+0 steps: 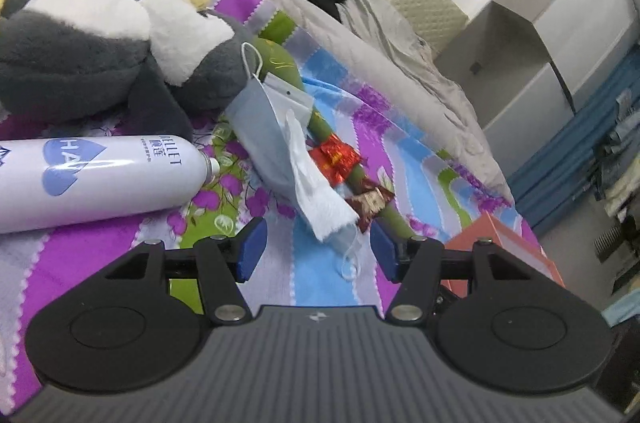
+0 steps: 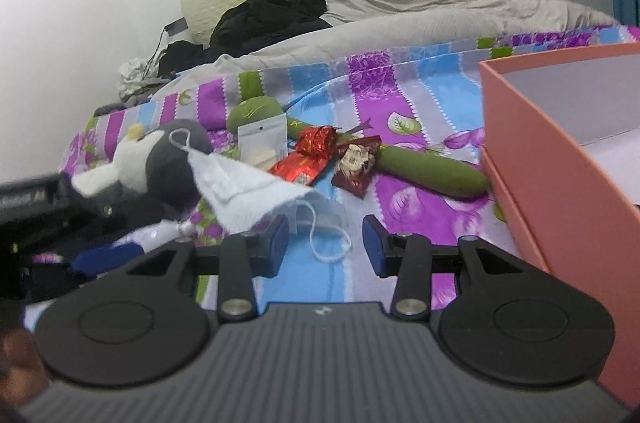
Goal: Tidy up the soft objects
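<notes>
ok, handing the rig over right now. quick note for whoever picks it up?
Left gripper: open, empty, low over the bedspread, just short of the face mask.
Right gripper: open, empty, mask's ear loop between its fingers.
Penguin plush and green plush lie on the bed. Tissue on the mask; red wrappers and a white pouch on the green plush. Spray can beside the penguin.
Pink box at right, open; no items visible inside.
Done: nothing visibly sorted. Left: all soft items.
</notes>
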### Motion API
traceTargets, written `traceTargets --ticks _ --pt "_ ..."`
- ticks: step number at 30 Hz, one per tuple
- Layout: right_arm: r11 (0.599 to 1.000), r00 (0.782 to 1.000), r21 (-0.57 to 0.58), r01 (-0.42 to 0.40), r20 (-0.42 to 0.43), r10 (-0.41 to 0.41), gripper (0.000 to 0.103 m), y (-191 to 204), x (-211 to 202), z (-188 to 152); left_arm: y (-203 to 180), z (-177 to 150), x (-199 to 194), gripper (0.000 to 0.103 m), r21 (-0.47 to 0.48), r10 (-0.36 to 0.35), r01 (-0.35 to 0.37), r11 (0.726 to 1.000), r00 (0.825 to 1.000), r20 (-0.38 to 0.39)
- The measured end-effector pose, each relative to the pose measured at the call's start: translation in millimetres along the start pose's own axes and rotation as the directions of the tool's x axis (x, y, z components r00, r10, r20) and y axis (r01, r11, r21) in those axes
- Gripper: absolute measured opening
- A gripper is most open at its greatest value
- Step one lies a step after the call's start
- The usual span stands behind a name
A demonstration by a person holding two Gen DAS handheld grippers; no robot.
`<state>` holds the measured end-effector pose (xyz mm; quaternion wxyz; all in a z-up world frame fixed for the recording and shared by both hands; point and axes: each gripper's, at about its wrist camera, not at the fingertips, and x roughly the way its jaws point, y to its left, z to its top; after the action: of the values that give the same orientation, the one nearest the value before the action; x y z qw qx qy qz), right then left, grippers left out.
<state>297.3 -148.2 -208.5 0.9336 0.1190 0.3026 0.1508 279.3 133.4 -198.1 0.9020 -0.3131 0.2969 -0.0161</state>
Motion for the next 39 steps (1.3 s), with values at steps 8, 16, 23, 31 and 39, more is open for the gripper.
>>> traceTargets --ticks 8,16,23,31,39 --pt "0.995 0.999 0.089 0.038 -0.02 -0.036 0.044 -16.1 60.8 22.0 17.9 9.7 49.5 0.061 -0.106 -0.04 0.038 0.994 0.999 -0.019" --pt "0.984 0.997 0.175 0.032 -0.071 -0.02 0.046 -30.0 108.9 26.0 22.2 2.6 84.4 0.029 -0.122 -0.061 0.053 0.991 0.996 -0.06" --pt "0.986 0.996 0.157 0.05 -0.082 -0.038 0.045 -29.2 133.5 30.8 18.7 0.4 87.2 0.005 -0.1 -0.06 0.056 0.993 0.997 -0.043" --pt "0.987 0.993 0.135 0.082 -0.095 -0.07 0.035 -27.1 129.8 34.0 11.7 0.8 71.0 0.001 -0.075 -0.071 0.069 0.995 0.997 -0.013" --pt "0.988 0.991 0.121 0.091 -0.106 -0.078 0.034 -25.2 89.0 30.2 -5.5 -5.2 44.3 0.0 -0.054 -0.084 0.084 0.995 0.996 -0.006"
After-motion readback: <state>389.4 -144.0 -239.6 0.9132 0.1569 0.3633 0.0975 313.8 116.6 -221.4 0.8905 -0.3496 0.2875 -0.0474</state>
